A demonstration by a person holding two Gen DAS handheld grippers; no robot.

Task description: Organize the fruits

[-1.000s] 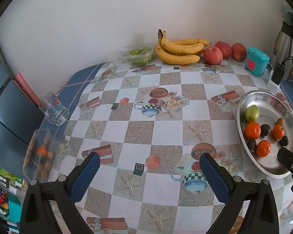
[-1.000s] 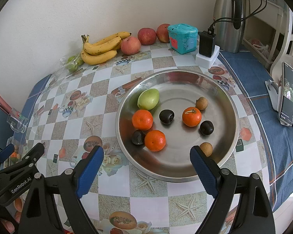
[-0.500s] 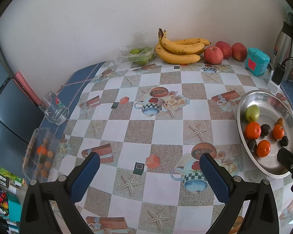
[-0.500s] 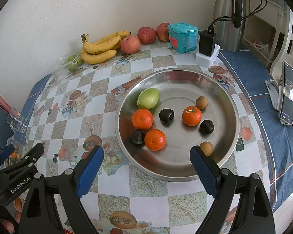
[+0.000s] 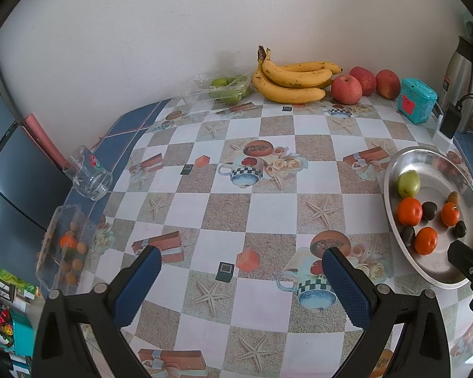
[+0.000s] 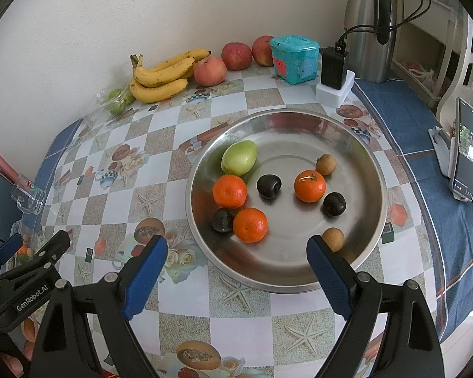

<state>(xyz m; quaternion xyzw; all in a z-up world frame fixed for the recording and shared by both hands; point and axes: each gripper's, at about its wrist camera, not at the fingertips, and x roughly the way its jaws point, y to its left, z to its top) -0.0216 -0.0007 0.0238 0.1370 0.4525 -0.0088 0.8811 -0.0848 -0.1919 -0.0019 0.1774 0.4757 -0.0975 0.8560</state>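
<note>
A round steel tray [image 6: 356, 132] [image 5: 432, 278] holds a green fruit [image 6: 239, 157], three oranges [image 6: 229, 191], three dark plums [image 6: 268, 186] and two small brown longans [image 6: 326, 164]. My right gripper [image 6: 236, 252] hangs open over the tray's near rim, nothing between its blue pads. My left gripper [image 5: 241, 266] stands open above the bare tablecloth, left of the tray. At the back wall lie bananas [image 5: 291, 82] [image 6: 160, 75] and three red apples [image 5: 347, 88] [image 6: 210, 71]. A clear box [image 5: 64, 245] with small fruits sits at the table's left edge.
A clear pack of green fruits [image 5: 227, 86] lies left of the bananas. A teal tin [image 6: 294, 58], a charger [image 6: 333, 72] and a steel kettle [image 6: 370, 28] stand at the back right. A phone on a stand [image 6: 465, 154] is at the right; a glass mug [image 5: 90, 176] at the left.
</note>
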